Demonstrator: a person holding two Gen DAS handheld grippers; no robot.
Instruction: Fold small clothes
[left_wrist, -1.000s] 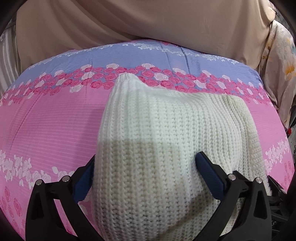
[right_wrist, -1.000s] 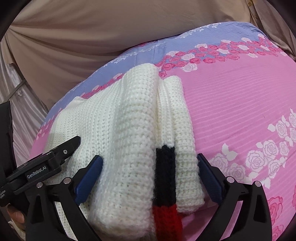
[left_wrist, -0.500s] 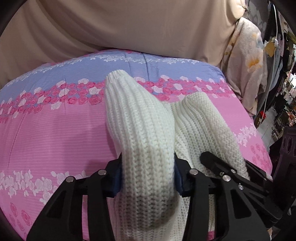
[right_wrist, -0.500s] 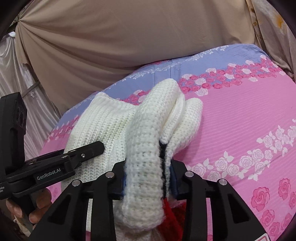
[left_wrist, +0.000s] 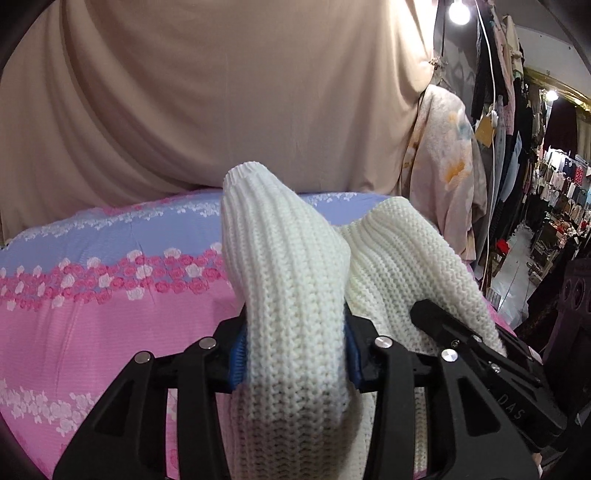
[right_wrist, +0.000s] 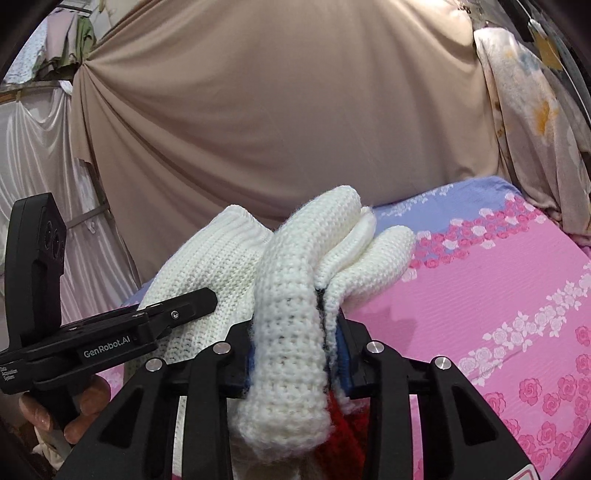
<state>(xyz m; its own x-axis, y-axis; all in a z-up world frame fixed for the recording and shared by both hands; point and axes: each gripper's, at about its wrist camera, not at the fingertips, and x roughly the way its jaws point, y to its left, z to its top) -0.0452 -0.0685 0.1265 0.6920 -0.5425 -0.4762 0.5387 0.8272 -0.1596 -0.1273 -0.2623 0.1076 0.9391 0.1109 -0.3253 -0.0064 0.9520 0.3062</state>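
The pink floral bedsheet (left_wrist: 92, 332) serves as the folding surface. Above it hangs the white knit sweater (left_wrist: 295, 295), lifted so it can drape (probably for the next fold). The left gripper (left_wrist: 293, 354) pinches its near left edge tightly; the right gripper (right_wrist: 295, 354) likewise clamps the right edge.
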